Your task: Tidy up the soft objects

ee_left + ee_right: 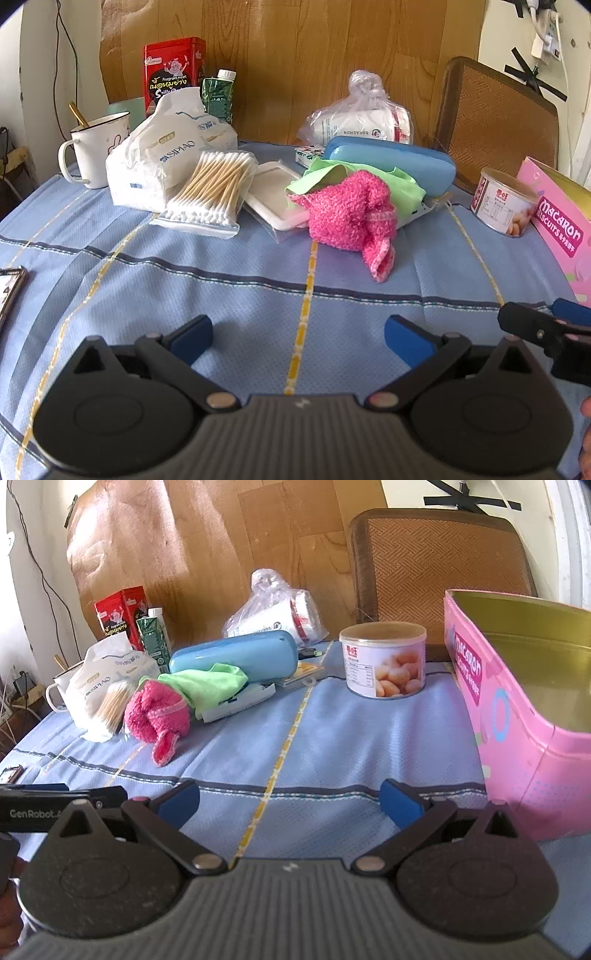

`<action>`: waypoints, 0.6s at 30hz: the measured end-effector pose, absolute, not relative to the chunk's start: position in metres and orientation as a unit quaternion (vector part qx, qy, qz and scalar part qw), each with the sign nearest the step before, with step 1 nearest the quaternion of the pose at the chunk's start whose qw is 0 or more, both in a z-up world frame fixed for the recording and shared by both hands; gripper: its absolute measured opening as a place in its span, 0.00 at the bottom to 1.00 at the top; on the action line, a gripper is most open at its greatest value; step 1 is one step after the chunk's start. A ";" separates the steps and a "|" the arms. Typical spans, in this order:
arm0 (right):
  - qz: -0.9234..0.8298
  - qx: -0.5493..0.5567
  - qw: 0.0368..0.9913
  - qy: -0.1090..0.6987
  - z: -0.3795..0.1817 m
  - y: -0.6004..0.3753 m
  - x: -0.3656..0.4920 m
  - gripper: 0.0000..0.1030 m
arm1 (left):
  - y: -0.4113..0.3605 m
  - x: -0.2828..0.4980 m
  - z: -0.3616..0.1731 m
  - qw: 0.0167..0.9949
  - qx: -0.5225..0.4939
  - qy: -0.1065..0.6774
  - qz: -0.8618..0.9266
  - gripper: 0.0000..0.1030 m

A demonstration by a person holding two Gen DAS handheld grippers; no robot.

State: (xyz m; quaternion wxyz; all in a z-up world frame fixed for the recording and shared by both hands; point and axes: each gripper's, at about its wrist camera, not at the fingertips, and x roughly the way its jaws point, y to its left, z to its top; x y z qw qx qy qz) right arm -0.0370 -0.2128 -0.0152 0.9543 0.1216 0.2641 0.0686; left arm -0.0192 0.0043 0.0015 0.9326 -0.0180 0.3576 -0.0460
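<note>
A fuzzy pink cloth [351, 218] lies crumpled mid-table, partly over a light green cloth [402, 184] that spills from under a blue case [391, 162]. Both cloths also show in the right wrist view, pink [157, 716] and green [207, 683]. An open pink macaron tin [517, 701] stands at the right, empty inside. My left gripper [297, 338] is open and empty, low over the blue tablecloth, well short of the cloths. My right gripper [290, 801] is open and empty, beside the tin.
A tissue pack [162, 158], a bag of cotton swabs [212, 188], a white mug [96, 147], a red tin [173, 70], a white tray [273, 195], a knotted plastic bag [362, 118] and a food can [384, 661] stand around. A phone [9, 291] lies at the left edge.
</note>
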 end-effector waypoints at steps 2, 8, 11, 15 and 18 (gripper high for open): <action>0.068 0.118 0.955 0.265 -0.015 -0.212 -0.037 1.00 | 0.005 -0.018 0.001 0.933 -0.019 0.356 -0.045 1.00; 0.074 0.116 0.955 0.264 -0.016 -0.212 -0.036 1.00 | -0.001 -0.017 -0.003 0.934 0.012 0.354 -0.037 1.00; 0.077 0.101 0.953 0.275 -0.015 -0.210 -0.034 1.00 | 0.002 -0.017 -0.002 0.934 0.004 0.355 -0.041 1.00; 0.079 0.099 0.952 0.277 -0.015 -0.210 -0.035 1.00 | 0.002 -0.013 0.000 0.928 0.015 0.370 -0.030 1.00; 0.073 0.098 0.954 0.274 -0.015 -0.208 -0.037 1.00 | 0.007 -0.015 0.005 0.933 0.004 0.359 -0.038 1.00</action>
